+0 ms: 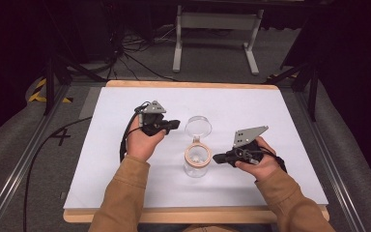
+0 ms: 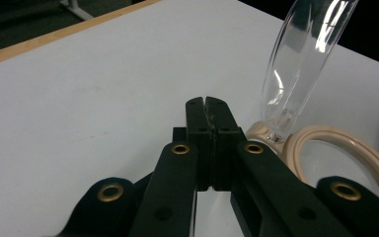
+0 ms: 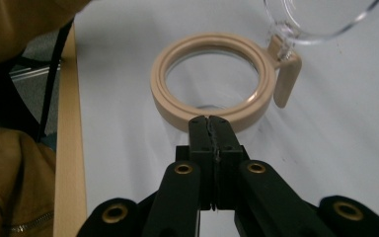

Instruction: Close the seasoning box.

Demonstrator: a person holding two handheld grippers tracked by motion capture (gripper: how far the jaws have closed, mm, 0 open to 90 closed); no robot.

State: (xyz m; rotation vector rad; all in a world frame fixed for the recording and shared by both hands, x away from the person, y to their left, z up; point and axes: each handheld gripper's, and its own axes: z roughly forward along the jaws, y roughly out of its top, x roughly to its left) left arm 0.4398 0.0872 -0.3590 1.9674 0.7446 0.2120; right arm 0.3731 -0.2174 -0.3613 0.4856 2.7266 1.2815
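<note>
jar: clear jar [image 1: 196, 166] stands upright near the middle of the white table [image 1: 280, 145], between your two hands, closer to your edge.
lid: clear hinged lid [image 1: 198, 126] is swung open and stands up behind the mouth, held by a beige hinge tab [image 3: 287, 79].
rim: beige ring [image 3: 212, 81] round the mouth; something small and pale sits inside, too small to tell what.
left gripper: left gripper [image 1: 173, 124] jaws clenched on nothing, hovering just left of the lid, not touching it.
right gripper: right gripper [image 1: 218, 158] jaws pressed together, empty, tips just beside the near edge of the ring. contact can't be told.
handling: looks like a light, stiff container with smooth slick walls, glass or hard plastic, can't tell which. likely to skid on the table or tip if you push it high up.
lid risk: the hinge is the weak point; the open lid will swing, so don't lift by it.
grip: open your jaws first. take the beige ring across its edge, or pinch the wall just below it. steady the body with one gripper while the other moves the lid.
</note>
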